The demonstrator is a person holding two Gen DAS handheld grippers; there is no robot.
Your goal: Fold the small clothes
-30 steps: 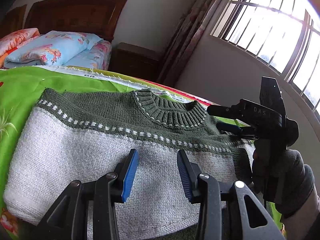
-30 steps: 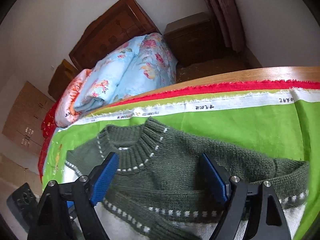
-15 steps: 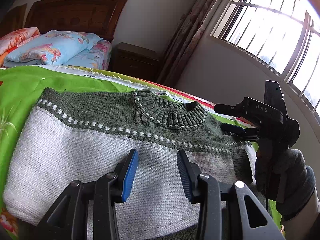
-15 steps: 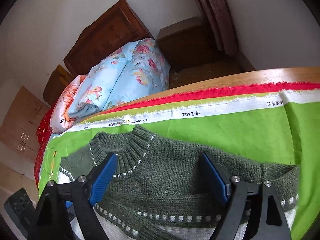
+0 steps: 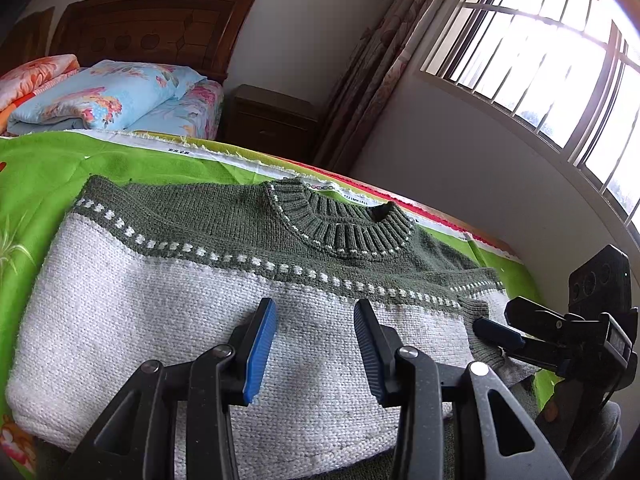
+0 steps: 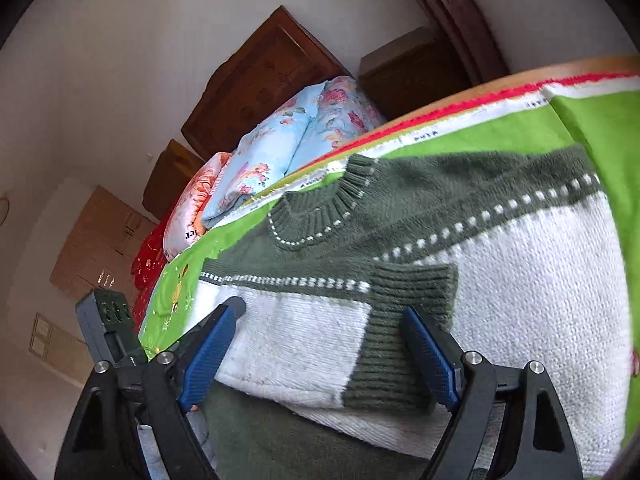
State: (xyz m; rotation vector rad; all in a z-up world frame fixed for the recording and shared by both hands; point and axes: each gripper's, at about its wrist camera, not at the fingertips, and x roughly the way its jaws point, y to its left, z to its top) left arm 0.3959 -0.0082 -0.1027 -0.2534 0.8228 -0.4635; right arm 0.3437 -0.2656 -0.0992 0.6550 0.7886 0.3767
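Sweater [image 5: 168, 316] lies flat on the green cloth [image 5: 44, 164], collar [image 5: 340, 224] toward the bed [image 5: 120, 96], long axis across. One sleeve [image 6: 400, 320] is folded over the white body. Left gripper [image 5: 314, 344] and right gripper [image 6: 320, 352] hover above it, jaws apart, empty. Cloth is free along the collar edge.

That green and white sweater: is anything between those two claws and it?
Nothing visible. The sweater lies bare on the green cloth. The left gripper and right gripper hang just over it, jaws apart.
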